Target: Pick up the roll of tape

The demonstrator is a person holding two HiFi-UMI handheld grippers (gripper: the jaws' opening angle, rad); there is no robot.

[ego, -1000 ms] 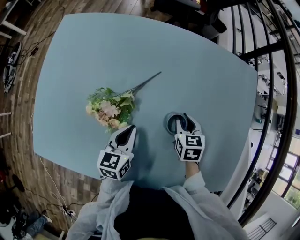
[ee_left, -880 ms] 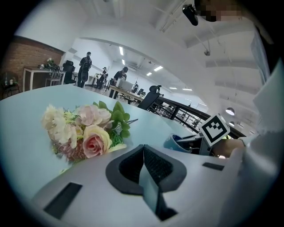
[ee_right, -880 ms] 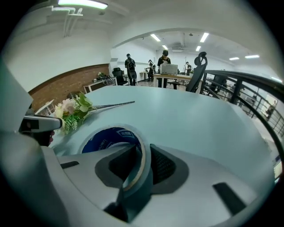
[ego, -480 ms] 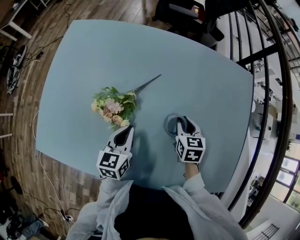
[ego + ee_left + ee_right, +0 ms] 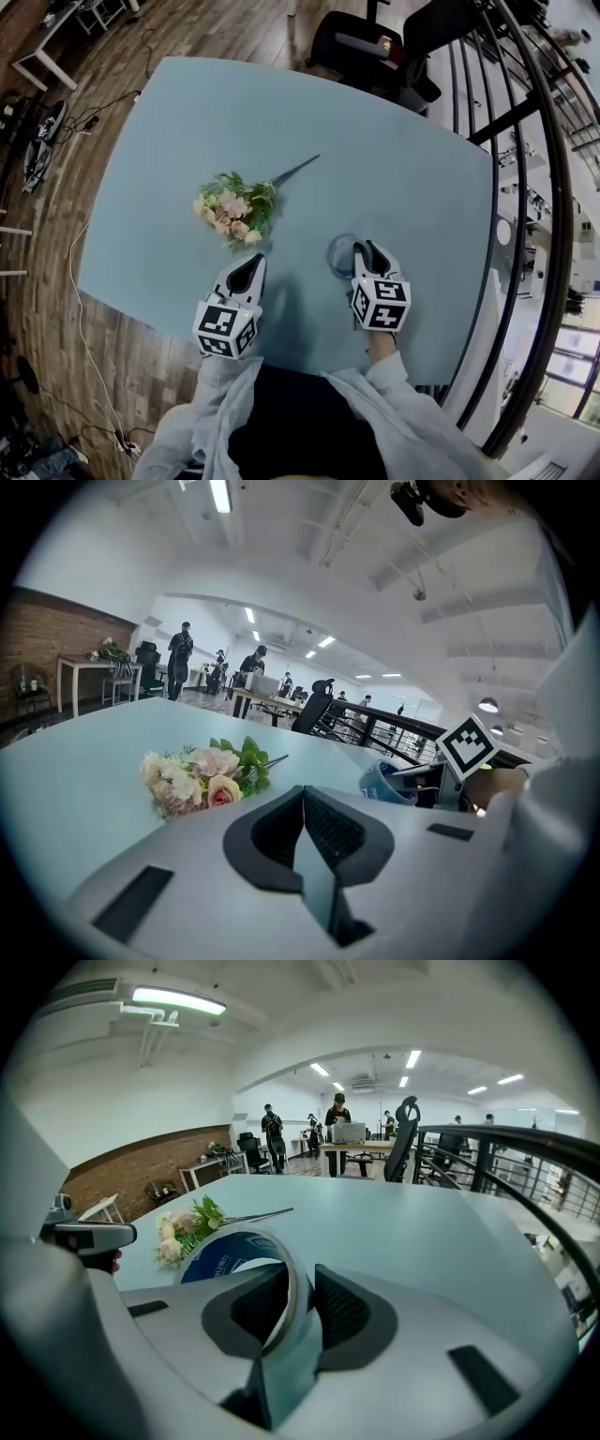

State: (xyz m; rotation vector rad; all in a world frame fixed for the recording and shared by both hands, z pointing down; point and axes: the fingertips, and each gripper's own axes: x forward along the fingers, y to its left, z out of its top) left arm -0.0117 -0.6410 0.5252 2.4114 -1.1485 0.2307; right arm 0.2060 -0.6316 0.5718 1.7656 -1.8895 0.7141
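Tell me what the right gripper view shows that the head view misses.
Only the right gripper view: the wall of the tape pinched between the jaws of the right gripper, and people at far desks. Only the head view: the person's sleeves and cables on the floor. Both: tape, flowers, table.

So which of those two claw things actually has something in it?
The right gripper: its jaws pinch the rim of the roll of tape. The left gripper, near the flowers, has its jaws together on nothing.
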